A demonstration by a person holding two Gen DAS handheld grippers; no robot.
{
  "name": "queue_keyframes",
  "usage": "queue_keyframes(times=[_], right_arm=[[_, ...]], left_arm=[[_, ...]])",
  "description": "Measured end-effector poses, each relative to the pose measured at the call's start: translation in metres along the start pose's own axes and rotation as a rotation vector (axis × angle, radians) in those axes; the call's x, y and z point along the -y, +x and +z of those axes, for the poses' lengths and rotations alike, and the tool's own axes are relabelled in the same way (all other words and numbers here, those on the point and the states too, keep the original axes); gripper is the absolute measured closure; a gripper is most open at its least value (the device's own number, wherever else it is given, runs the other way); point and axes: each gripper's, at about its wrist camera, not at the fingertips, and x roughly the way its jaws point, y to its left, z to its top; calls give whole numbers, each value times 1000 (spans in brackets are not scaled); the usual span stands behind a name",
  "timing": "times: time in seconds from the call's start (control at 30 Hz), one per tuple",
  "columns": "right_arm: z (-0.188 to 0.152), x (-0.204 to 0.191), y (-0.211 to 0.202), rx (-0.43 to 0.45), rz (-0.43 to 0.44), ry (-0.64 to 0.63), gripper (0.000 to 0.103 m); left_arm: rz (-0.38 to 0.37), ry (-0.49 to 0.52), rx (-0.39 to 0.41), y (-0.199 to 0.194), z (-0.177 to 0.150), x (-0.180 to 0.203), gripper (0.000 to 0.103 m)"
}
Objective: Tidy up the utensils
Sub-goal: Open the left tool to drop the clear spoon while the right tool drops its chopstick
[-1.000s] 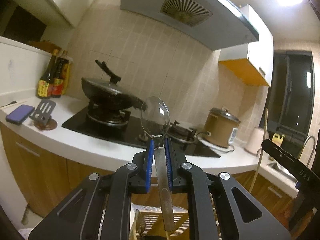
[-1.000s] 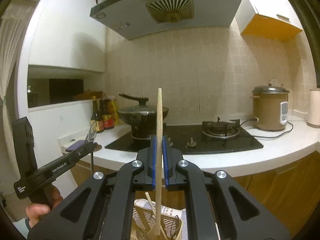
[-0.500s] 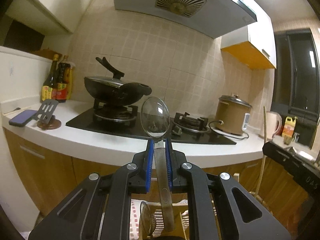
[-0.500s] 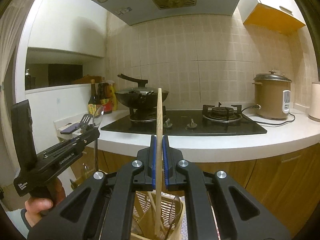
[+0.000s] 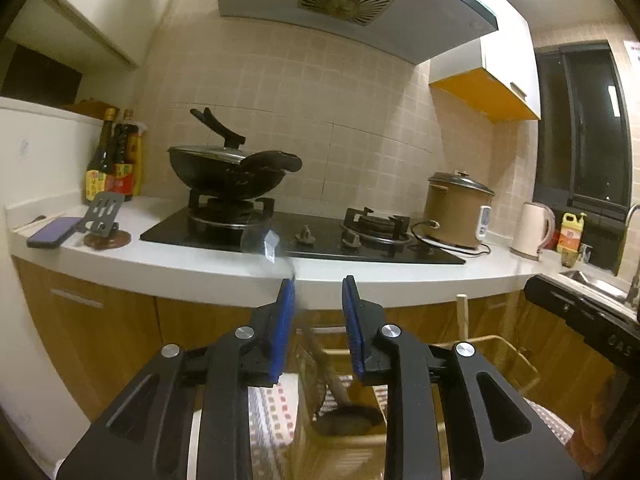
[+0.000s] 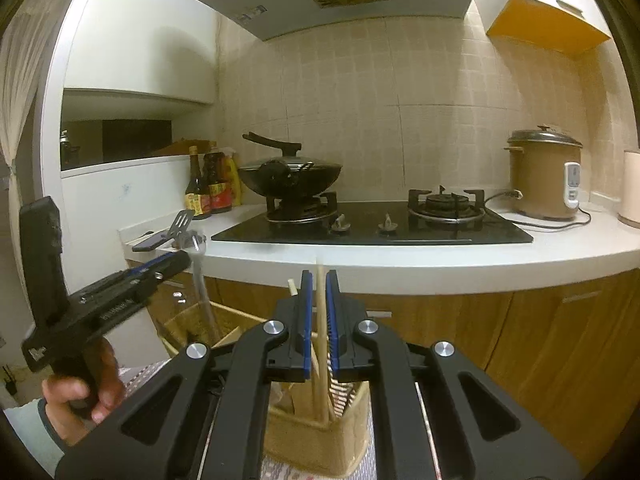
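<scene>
1. The left hand-held gripper has its blue pads apart, the jaws having just been opening. The shiny metal spoon, blurred, leans off past the left pad, its handle running down between the fingers, and no pad presses on it.
2. The right hand-held gripper is clamped on a pale wooden chopstick, which stands upright with its lower end inside the woven wicker basket directly below.
3. Ahead of both runs the white table.

Dim warm light, fisheye-warped edges
</scene>
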Motion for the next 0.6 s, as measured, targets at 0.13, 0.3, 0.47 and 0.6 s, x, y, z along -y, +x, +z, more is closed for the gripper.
queue_keyframes(times=[0.13,0.3,0.47,0.6], right_arm=[[-2,0,-14,-19,6,12,98],[-7,-3,-31,-29,-3,9,98],[-9,-5,-37,-57,-2,20,98],[-10,-9,-50,-99,31,37,94]], left_arm=[[-24,-7,-13,-14,4,-6,75],[-15,-31,-19,-28,4,-19,75],[-2,-46,-28,-45,9,-28,75],[-11,-41,-56,-66,13,-32,62]])
